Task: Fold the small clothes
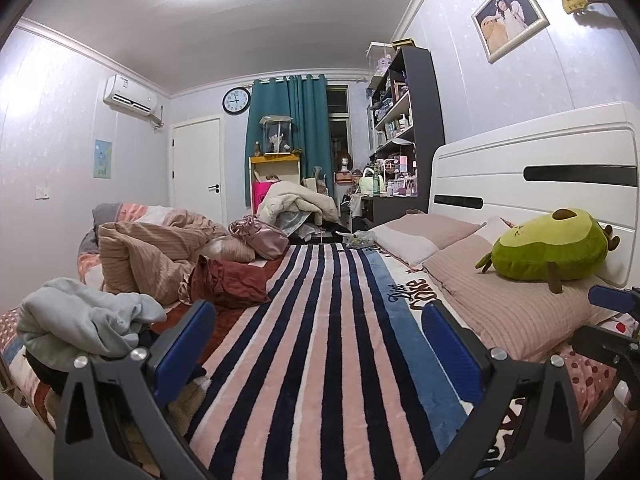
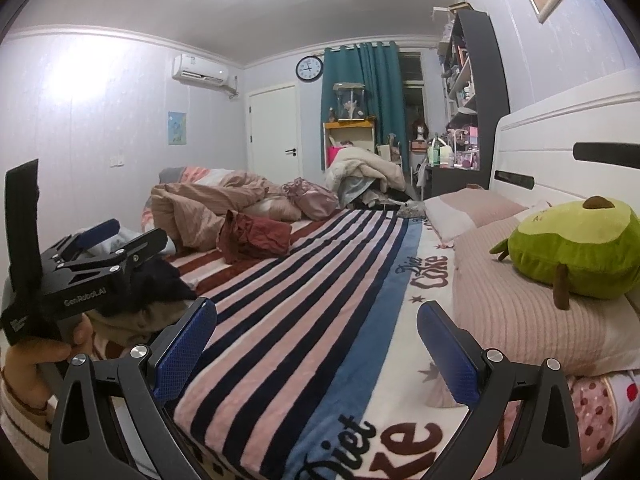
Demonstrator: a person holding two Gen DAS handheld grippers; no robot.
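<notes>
My left gripper is open and empty above the striped blanket on the bed. A pile of small clothes lies at its left: a light blue garment on top, dark and tan pieces beneath. A dark red garment lies crumpled further back. My right gripper is open and empty over the same blanket. In the right wrist view the left gripper shows at the left, held in a hand, above the dark clothes. The red garment lies beyond.
A green avocado plush rests on pink pillows by the white headboard. A rumpled tan duvet and a pink satin bag lie at the bed's far left. Shelves and a cluttered desk stand beyond the bed.
</notes>
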